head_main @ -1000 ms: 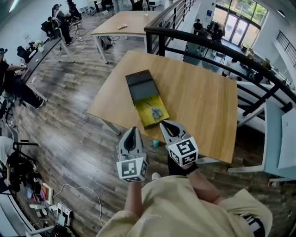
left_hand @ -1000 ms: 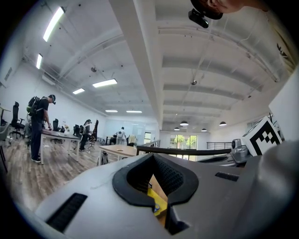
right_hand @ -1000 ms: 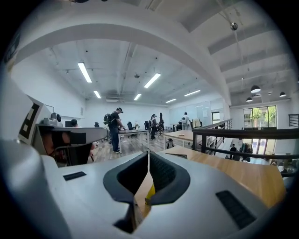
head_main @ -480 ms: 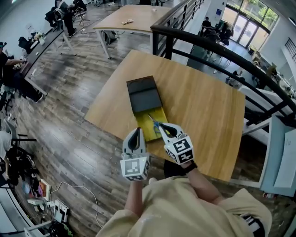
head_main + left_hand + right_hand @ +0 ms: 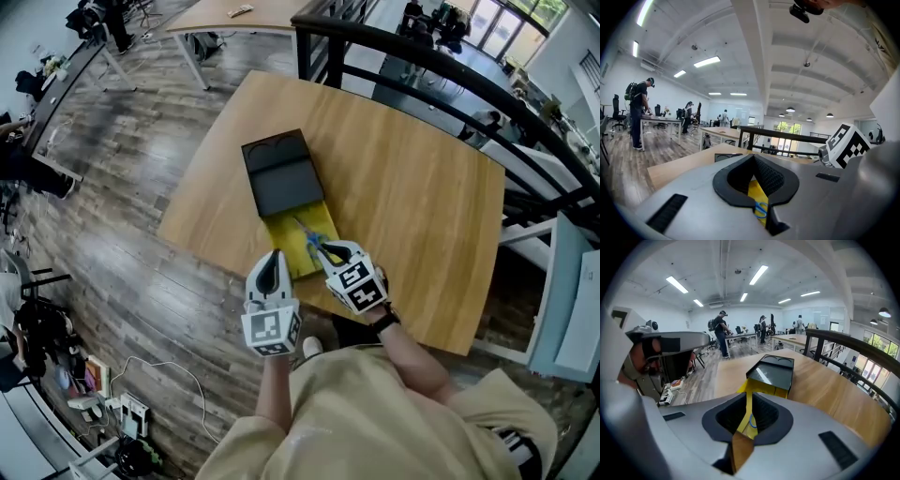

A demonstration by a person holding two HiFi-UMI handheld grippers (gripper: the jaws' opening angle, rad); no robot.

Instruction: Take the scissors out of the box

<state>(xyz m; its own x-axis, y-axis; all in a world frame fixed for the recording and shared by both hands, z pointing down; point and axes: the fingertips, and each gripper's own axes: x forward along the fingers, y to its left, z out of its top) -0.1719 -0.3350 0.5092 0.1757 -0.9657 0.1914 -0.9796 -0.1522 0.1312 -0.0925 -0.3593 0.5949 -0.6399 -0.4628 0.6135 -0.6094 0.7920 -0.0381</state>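
Scissors (image 5: 310, 238) along box (image 5: 284, 251), handles seemingly nearest

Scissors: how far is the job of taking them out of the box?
Done: the box is open, its yellow tray slid out. In hand: nothing; the shut right gripper is close to the scissors, which lie in the tray. Left: open the gripper, grasp the scissors and lift them out.
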